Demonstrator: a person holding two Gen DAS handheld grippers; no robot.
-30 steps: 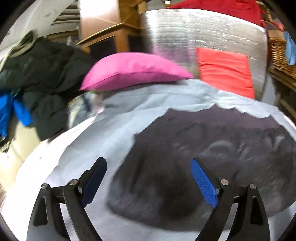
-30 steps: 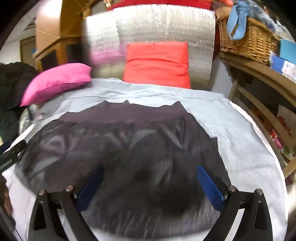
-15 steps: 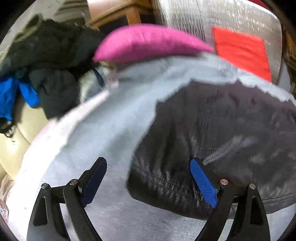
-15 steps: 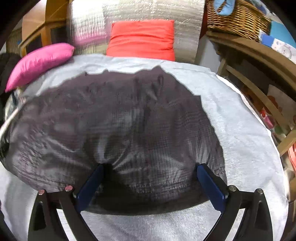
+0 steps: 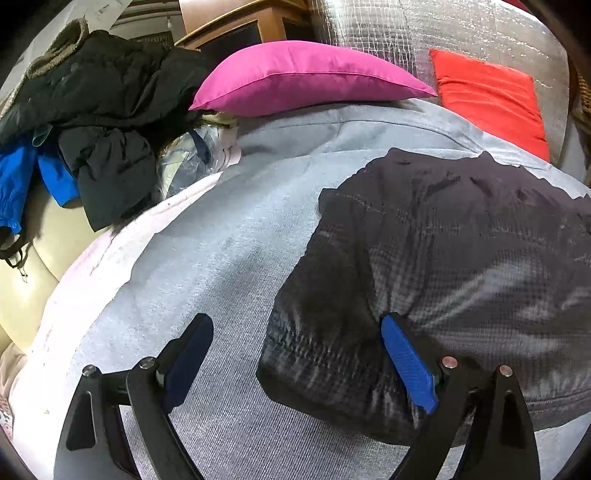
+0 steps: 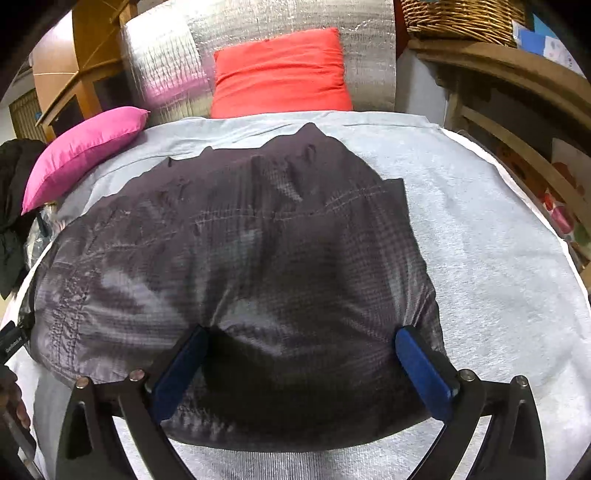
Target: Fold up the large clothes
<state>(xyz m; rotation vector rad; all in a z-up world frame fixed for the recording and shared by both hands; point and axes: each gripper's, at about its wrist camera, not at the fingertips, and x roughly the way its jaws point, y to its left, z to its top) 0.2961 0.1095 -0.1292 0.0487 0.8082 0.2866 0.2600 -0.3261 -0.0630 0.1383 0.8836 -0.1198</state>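
A big dark puffy jacket [image 6: 236, 266] is lying spread out on a light grey sheet [image 6: 480, 258] that is covering the bed. The right gripper [image 6: 301, 363] is hanging low over the near edge of the jacket, and its 2 blue fingers [image 6: 421, 369] are standing wide apart with the dark cloth showing between them; it is not squeezing anything. The left gripper [image 5: 295, 363] is also spread wide. It is sitting over the left end of the jacket [image 5: 443, 266], so its right finger [image 5: 406, 365] is lying over the dark cloth while its left finger is out over the bare grey sheet [image 5: 207, 258]. The jacket edge is running between the 2 fingers. A pink pillow [image 5: 306, 79] and a red pillow [image 5: 491, 99] are resting at the far end of the bed, against a shiny silver mat [image 6: 177, 55]. A heap of dark and blue clothes [image 5: 85, 122] is piling up off the left side of the bed. A brown basket [image 6: 458, 16] is sitting on a wooden shelf to the right
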